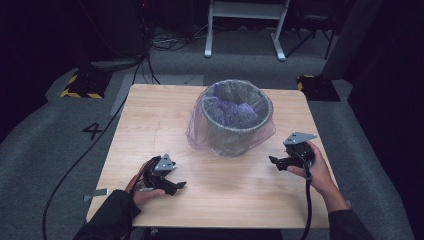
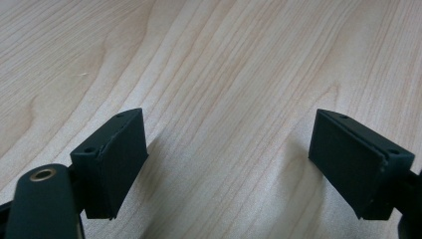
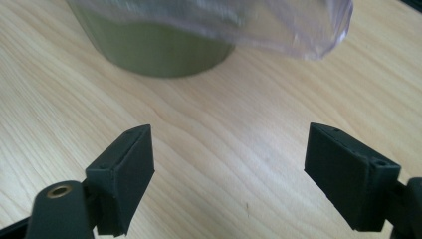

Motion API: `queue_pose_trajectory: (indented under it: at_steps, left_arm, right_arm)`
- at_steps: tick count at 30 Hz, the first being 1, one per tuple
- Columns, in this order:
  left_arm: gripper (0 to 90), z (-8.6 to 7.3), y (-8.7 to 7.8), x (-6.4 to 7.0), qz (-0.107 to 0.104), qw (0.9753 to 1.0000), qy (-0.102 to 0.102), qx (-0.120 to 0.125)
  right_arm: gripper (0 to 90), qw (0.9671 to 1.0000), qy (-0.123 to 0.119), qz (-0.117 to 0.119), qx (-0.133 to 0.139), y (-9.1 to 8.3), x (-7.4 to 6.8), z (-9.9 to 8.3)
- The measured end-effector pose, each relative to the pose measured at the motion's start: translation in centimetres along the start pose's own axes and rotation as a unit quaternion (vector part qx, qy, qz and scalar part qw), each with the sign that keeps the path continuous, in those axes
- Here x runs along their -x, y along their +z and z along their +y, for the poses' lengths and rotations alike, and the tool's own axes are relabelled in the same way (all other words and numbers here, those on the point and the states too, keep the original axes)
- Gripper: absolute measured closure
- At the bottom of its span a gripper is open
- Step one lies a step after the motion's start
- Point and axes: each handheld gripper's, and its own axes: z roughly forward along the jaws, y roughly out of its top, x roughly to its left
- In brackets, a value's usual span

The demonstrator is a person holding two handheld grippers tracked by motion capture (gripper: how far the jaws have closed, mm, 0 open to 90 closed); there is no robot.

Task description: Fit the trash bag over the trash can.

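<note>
A bin point(image 1: 236, 122) stands just behind the middle of the table point(image 1: 150, 130), a thin purple bag point(image 1: 200, 131) lining it and folded over the rim, its loose skirt hanging down the outside, which leaves an edge free to pinch. The left gripper point(image 1: 176, 186) rests low near the front left corner, pointing right across the wood, jaws wide and empty. The right gripper point(image 1: 274, 161) is held just above the table near the right edge, aimed left toward the bin's base, jaws also wide with nothing between them. Both seem parked on either side of the bin, ready to close in on the bag from two sides. The high view gives the bag's crumpled purple inside and the two hands' spacing. The right gripper view shows the bin's olive wall point(image 3: 154, 47) and the translucent hem point(image 3: 298, 35) hanging clear of the table. The left gripper view adds bare wood grain point(image 2: 224, 74) between its jaws, so the bin lies off its line.
</note>
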Motion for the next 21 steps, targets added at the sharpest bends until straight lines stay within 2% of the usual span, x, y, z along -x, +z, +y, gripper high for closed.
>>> queue_pose_trajectory:
  at_steps: [7,11,19,21]
  left_arm:
    - [14.9,0.0,0.0,0.0,0.000,1.0000,0.000,0.000]
    - [14.9,0.0,0.0,0.0,0.000,1.0000,0.000,0.000]
    - [14.9,0.0,0.0,0.0,0.000,1.0000,0.000,0.000]
    - [14.9,0.0,0.0,0.0,0.000,1.0000,0.000,0.000]
  right_arm:
    - [19.5,0.9997,-0.010,-0.014,-0.018,0.4,-0.3,-1.1]
    - [19.1,0.9987,-0.030,-0.028,-0.031,0.6,-0.7,-1.7]
    - [18.8,0.9970,-0.049,-0.035,-0.048,0.8,-1.8,-3.0]
    - [18.6,0.9972,-0.047,-0.032,-0.048,0.8,-1.9,-3.4]
